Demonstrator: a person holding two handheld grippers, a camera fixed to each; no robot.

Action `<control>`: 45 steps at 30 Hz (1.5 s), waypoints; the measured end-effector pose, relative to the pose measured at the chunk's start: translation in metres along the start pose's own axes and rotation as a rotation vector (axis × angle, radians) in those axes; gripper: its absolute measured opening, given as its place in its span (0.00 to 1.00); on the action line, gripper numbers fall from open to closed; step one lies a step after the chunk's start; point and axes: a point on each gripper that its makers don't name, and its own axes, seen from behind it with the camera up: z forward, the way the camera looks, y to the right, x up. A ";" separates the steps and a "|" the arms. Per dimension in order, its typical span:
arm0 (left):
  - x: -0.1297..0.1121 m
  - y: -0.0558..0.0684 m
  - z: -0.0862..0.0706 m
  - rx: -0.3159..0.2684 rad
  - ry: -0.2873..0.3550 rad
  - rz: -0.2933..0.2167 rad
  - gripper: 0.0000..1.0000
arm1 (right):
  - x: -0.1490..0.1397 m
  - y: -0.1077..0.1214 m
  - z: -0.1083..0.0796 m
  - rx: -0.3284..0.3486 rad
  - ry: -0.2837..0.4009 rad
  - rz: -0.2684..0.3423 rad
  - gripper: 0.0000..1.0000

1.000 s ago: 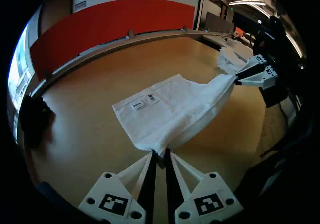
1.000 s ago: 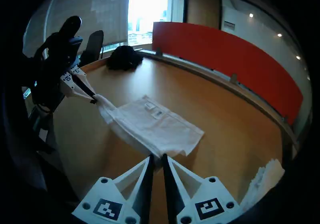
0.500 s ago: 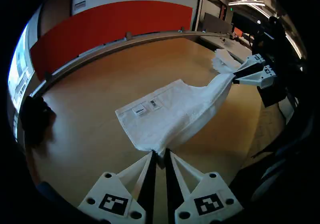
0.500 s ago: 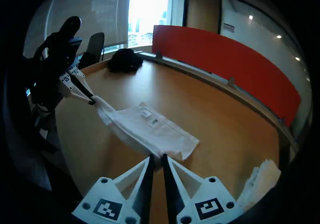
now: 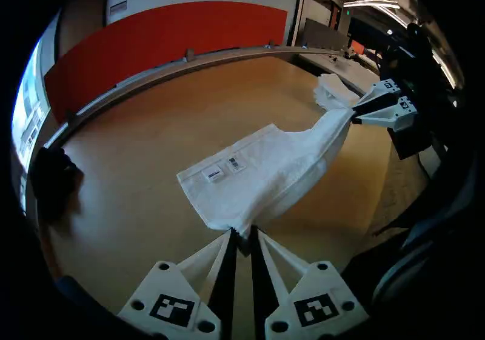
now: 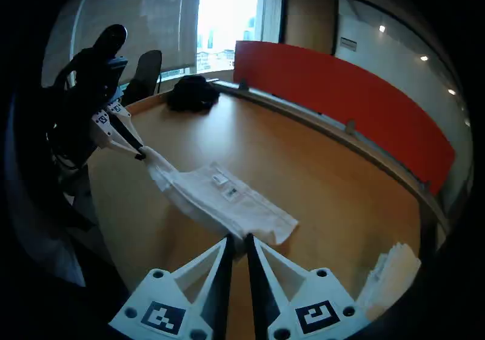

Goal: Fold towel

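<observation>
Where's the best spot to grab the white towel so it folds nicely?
By its two near corners, one per gripper, coming in low from the near edge of the table. The towel lies mostly flat, so its corners are the thin bits narrow jaws can pinch. The left gripper and right gripper each hold one now.

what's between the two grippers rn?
The towel: its lifted edge runs from the left gripper to the right gripper, both shut on corners. The left gripper view shows it.
</observation>
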 end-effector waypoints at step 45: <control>0.008 -0.045 0.073 0.082 -0.057 -0.055 0.15 | -0.021 0.042 0.078 -0.031 -0.083 0.016 0.16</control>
